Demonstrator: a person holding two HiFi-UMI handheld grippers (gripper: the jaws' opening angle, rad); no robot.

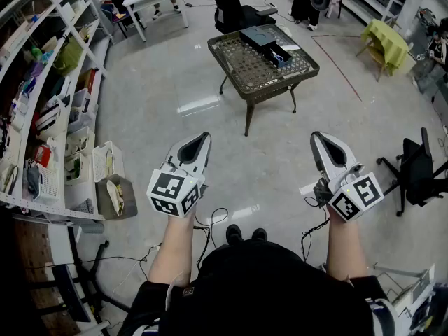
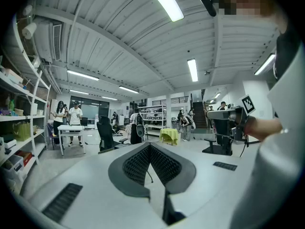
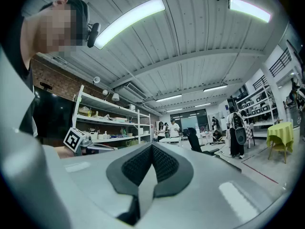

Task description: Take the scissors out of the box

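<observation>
A black open box (image 1: 278, 52) lies on a low wicker table (image 1: 246, 67) far ahead in the head view. Something with blue handles, probably the scissors (image 1: 278, 59), rests inside it. The box's lid (image 1: 257, 36) sits beside it. My left gripper (image 1: 204, 139) and right gripper (image 1: 318, 139) hover side by side over the bare floor, well short of the table. Both are shut with nothing between the jaws. In the left gripper view the jaws (image 2: 149, 146) meet at the tip. The right gripper view shows its jaws (image 3: 152, 147) closed too.
Loaded shelves (image 1: 42, 103) line the left side, with bins on the floor below. A black office chair (image 1: 234, 9) stands behind the table and another chair (image 1: 418, 175) at the right. A yellow-green draped stand (image 1: 386, 40) is at the far right. Cables (image 1: 210, 219) trail by my feet.
</observation>
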